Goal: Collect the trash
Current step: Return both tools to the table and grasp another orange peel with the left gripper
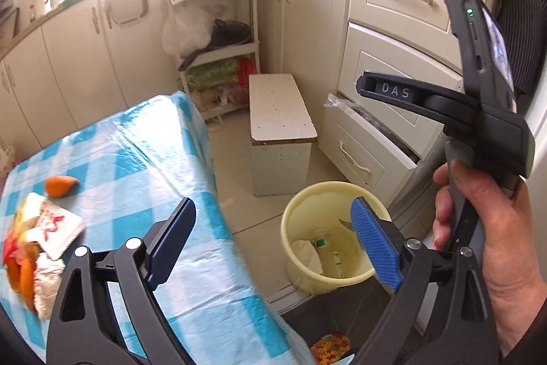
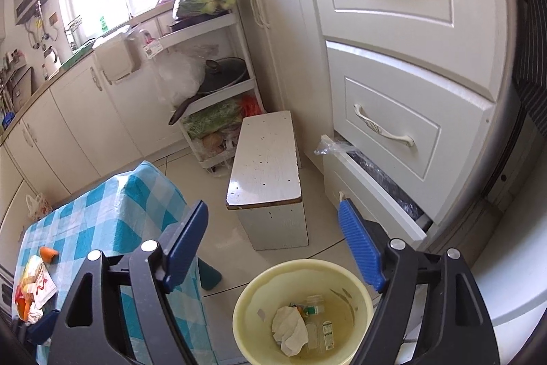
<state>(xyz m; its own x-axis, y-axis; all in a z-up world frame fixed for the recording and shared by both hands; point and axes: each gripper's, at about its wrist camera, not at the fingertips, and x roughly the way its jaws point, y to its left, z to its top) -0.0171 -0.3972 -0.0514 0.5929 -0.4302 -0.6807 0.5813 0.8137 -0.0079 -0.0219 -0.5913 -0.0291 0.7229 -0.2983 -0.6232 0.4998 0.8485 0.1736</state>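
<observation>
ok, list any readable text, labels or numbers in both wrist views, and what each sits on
"DAS": raised white letters on the black finger of the right gripper, seen in the left wrist view.
Red print on the white serrated wrapper on the checked tablecloth: not readable.
Tag on the white plastic shelf rack: too small to read.
Labels on the small clear bottles inside the pale yellow bucket: blurred, unreadable.

The left claw (image 1: 273, 242) stands wide open with nothing between its blue pads, over the gap between the checked counter (image 1: 136, 142) and a yellow bin (image 1: 290, 228) on the floor. Crumpled paper (image 1: 307, 257) lies inside the bin. Peels and wrappers (image 1: 37, 238) sit at the counter's left edge, an orange peel (image 1: 61, 185) just beyond them.
</observation>
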